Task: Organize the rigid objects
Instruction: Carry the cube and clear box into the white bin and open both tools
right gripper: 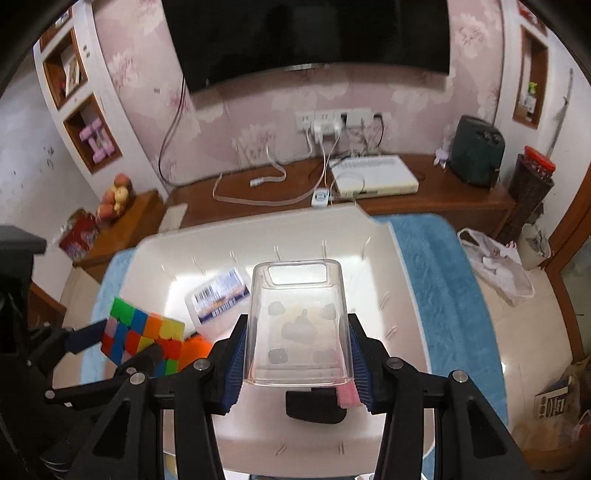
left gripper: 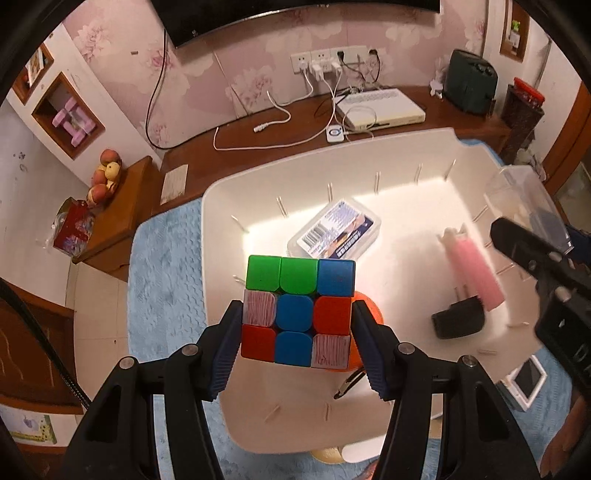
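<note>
A: Identify the receiving container.

B: The white bin (left gripper: 221, 206) sits on a blue mat (left gripper: 166, 251). It already holds a labelled plastic case (left gripper: 334, 230), a pink-and-black tool (left gripper: 469, 273) and an orange object (left gripper: 371, 310), the last mostly hidden behind the cube.

A: State what each gripper holds.

B: The left gripper (left gripper: 295, 325) is clamped on the puzzle cube (left gripper: 297, 312), one pad on each side face, above the near-left part of the bin. The right gripper (right gripper: 297, 354) is closed on a clear plastic box (right gripper: 297, 321), held over the bin's near-centre.

A: Procedure for the current step?

B: Probably placement of both items in the bin. Lower the box first onto bare floor beside the labelled case, clear of the tool directly beneath it. Then set the cube down flat, clear of the orange object. Part the jaws only after contact; both items are rigid and will bounce if dropped.

A: Surroundings?

B: A wooden shelf (right gripper: 424, 199) behind carries a white device (right gripper: 373, 175) and cables, with a television (right gripper: 306, 33) above on floral wallpaper.
</note>
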Action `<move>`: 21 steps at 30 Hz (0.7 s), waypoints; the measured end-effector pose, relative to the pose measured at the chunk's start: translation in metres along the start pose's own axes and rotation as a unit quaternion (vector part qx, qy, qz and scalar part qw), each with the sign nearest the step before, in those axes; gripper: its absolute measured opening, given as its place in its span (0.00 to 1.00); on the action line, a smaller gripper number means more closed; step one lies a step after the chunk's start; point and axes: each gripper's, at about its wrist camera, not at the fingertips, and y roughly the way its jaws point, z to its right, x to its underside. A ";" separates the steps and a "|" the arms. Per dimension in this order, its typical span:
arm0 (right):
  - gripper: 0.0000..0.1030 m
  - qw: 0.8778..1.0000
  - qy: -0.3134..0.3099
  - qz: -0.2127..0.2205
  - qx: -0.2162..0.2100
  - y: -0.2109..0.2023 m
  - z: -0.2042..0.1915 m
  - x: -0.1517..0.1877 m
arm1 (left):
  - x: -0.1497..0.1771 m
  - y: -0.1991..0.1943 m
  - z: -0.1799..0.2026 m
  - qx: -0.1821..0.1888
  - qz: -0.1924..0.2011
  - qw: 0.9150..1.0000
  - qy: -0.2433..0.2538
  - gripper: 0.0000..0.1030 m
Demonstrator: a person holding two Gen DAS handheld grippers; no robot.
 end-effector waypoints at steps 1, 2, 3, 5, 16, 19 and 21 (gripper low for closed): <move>0.48 1.000 -0.001 -0.010 0.000 0.006 0.000 0.002 | 0.001 0.004 0.001 -0.002 -0.004 1.000 0.001 0.60; 0.48 1.000 -0.002 -0.017 0.000 0.010 -0.001 0.004 | 0.001 0.007 0.001 -0.003 -0.008 1.000 0.000 0.60; 0.48 1.000 -0.003 -0.027 -0.002 0.016 0.000 0.006 | 0.002 0.011 0.001 -0.005 -0.013 1.000 -0.003 0.60; 0.48 0.999 -0.008 -0.037 0.000 0.023 -0.004 0.008 | 0.003 0.016 0.000 -0.004 -0.019 1.000 -0.007 0.60; 0.55 0.995 -0.038 -0.092 -0.011 0.043 -0.016 0.024 | 0.002 0.026 -0.006 0.003 -0.032 0.999 -0.019 0.64; 0.65 0.995 -0.042 -0.085 -0.004 0.039 -0.015 0.026 | 0.003 0.023 -0.007 0.003 -0.032 0.999 -0.016 0.66; 0.69 0.996 -0.039 -0.082 -0.009 0.036 -0.014 0.027 | 0.004 0.022 -0.010 0.006 -0.037 0.999 -0.016 0.68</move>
